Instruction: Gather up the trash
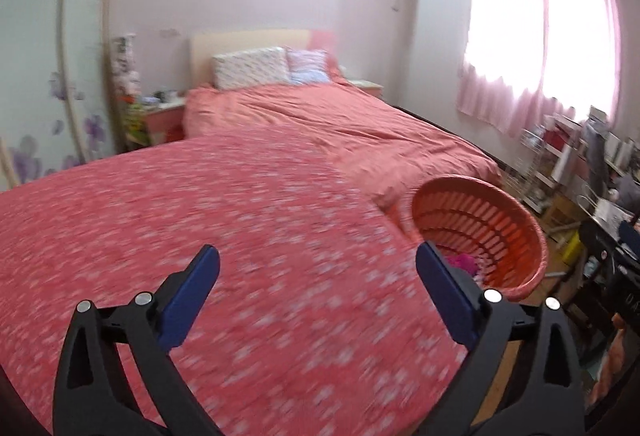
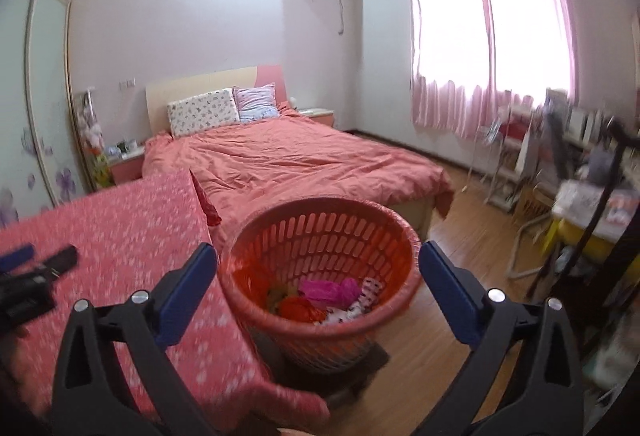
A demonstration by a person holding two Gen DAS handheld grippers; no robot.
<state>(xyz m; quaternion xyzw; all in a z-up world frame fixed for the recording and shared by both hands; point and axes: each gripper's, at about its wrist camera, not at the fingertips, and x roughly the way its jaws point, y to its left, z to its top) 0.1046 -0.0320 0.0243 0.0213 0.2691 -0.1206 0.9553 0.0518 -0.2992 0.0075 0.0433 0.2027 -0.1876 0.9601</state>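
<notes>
The orange slatted basket (image 2: 320, 268) sits right ahead of the right gripper (image 2: 318, 268), framed squarely between its two blue pads (image 2: 188, 292), and down in its bottom lies a little heap: a magenta crumpled piece (image 2: 330, 290), an orange-red bundle (image 2: 298, 308), something yellowish-green (image 2: 278, 294) beside it, and white spotted scraps (image 2: 364, 296) toward the right-hand pad. The right jaws stand spread wide, nothing between them, the basket's rim spanning almost the whole gap. The basket stands on the wooden floor (image 2: 452, 260), just beside the edge of the pink floral cloth (image 2: 120, 244) that runs under and beyond the left-hand pad. Over on that cloth, well off to the left of the right jaws, the left gripper (image 2: 38, 262) pokes into view, blurred. Switch to the left wrist view: the left gripper (image 1: 318, 268) is spread wide too, holding nothing, with only floral cloth (image 1: 240, 236) between its pads; the basket (image 1: 480, 232) lies off beyond the right-hand pad, tilted in the fisheye, a bit of magenta (image 1: 464, 262) showing just past that pad's tip. Farther out ahead of both jaws stretches the bed with its salmon quilt (image 2: 288, 160) and two pillows (image 2: 202, 112) at the headboard, pink curtains (image 2: 484, 36) glowing on the right, a cluttered rack (image 2: 516, 148) below them.
</notes>
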